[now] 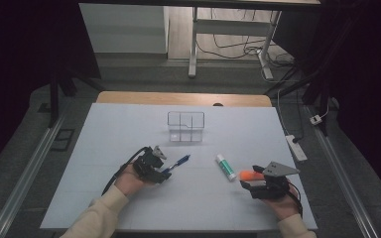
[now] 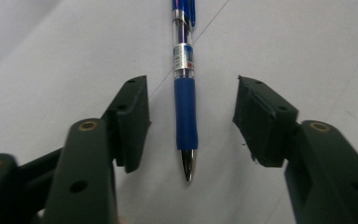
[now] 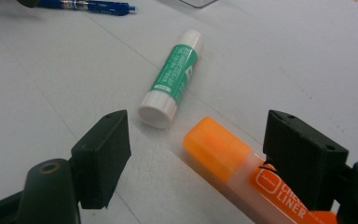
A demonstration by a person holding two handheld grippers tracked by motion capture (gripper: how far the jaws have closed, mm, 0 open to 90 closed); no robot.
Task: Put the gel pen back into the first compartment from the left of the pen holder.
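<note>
Between the left gripper's (image 2: 191, 123) jaws lies a blue pen (image 2: 185, 100), flat on the white table (image 1: 129, 134), its metal tip toward the gripper and its barrel running away from it. Both pads stand clear of the pen's rubber grip, a gap on each side, so the jaws are spread around it and nothing is clamped. From the high view this gripper (image 1: 162, 167) sits low over the pen's (image 1: 177, 163) near end, with the clip end stretching away beyond the fingers.

The right gripper (image 3: 198, 158) also stands wide. An orange highlighter (image 3: 228, 161) lies on the table between its jaws, off toward the right-hand pad; whether that pad touches the body I cannot tell. The left-hand pad is well apart from it. Just beyond the highlighter's cap lies a glue stick (image 3: 173, 77) with a green label, its white end close to the cap.

Farther off, past both grippers, a clear organizer (image 1: 186, 127) with compartments stands near the table's far edge.
</note>
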